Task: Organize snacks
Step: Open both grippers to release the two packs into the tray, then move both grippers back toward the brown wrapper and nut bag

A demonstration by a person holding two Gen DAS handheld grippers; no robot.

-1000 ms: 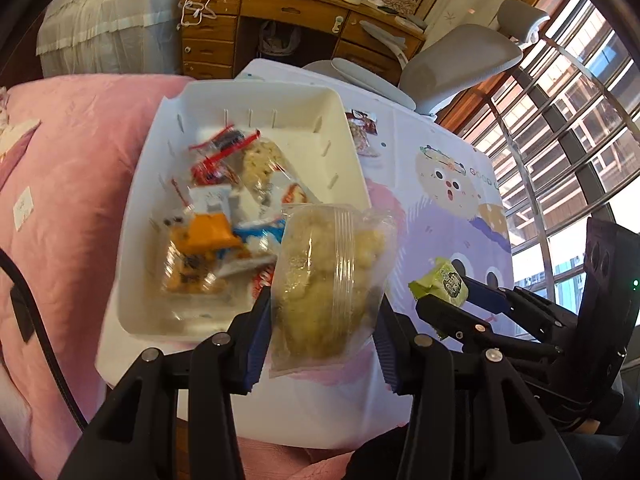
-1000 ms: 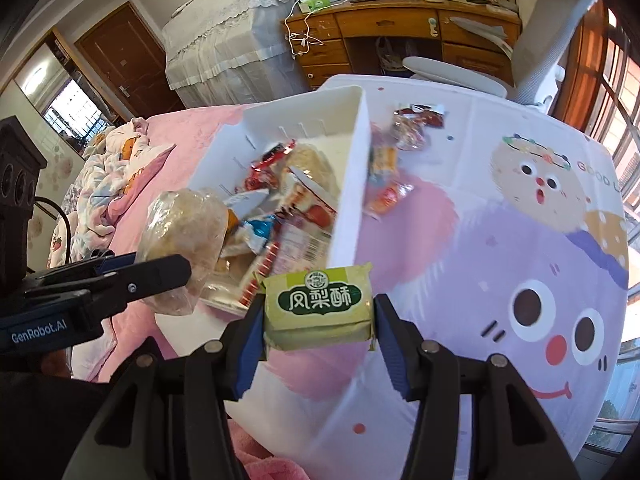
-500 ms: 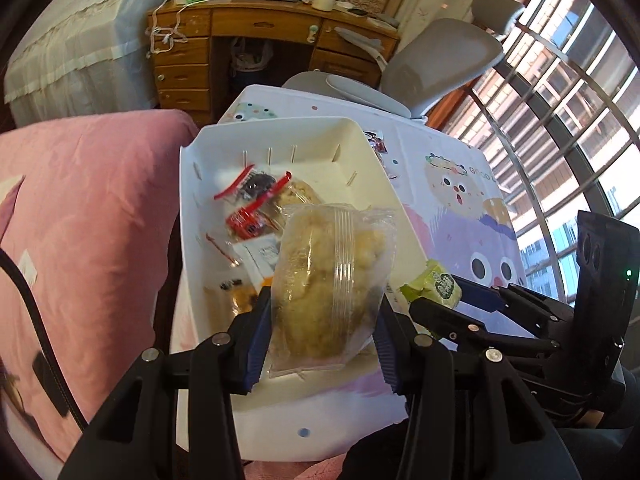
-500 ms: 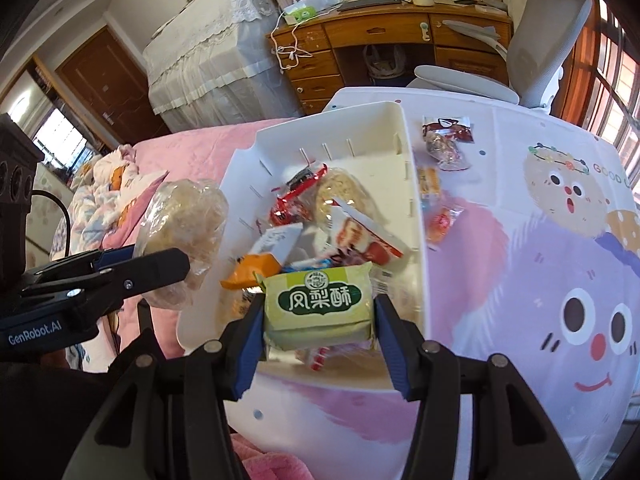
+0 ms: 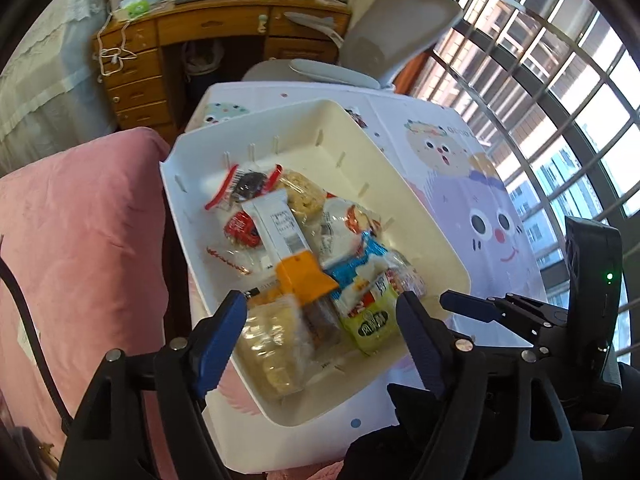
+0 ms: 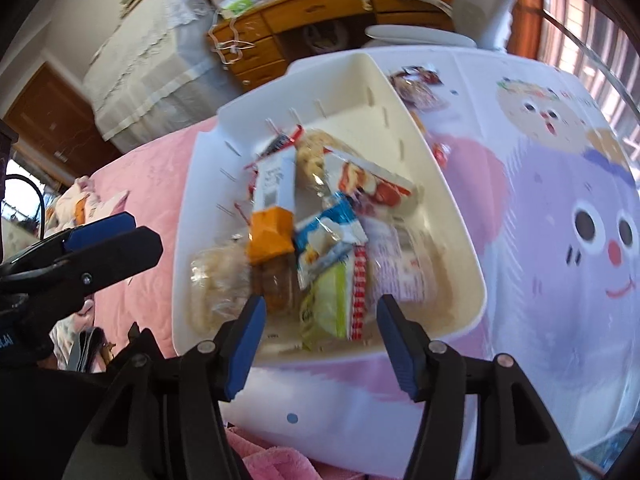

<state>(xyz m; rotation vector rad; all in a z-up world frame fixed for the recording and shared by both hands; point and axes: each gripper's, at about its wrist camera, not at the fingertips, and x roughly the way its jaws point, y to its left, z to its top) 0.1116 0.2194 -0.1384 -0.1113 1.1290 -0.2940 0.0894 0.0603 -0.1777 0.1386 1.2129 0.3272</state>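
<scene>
A white bin (image 5: 436,240) on the cartoon tablecloth holds several wrapped snacks. The clear bag of pale puffs (image 5: 272,348) lies at the bin's near left corner, and the green pastry pack (image 5: 372,322) lies at its near middle. My left gripper (image 5: 320,336) is open and empty just above the bin's near end. My right gripper (image 6: 320,332) is open and empty over the bin's (image 6: 452,208) near rim, with the green pack (image 6: 326,304) and the puff bag (image 6: 216,280) lying below it.
Two or three loose snack packs (image 6: 416,84) lie on the tablecloth (image 6: 540,280) past the bin's far right side. A pink bed (image 5: 80,240) borders the table on the left. A wooden desk (image 5: 192,52) and grey chair (image 5: 384,40) stand behind; windows are on the right.
Both grippers have opened over the bin. The puff bag has dropped from the left one and the green pack from the right one; both now lie in the bin.
</scene>
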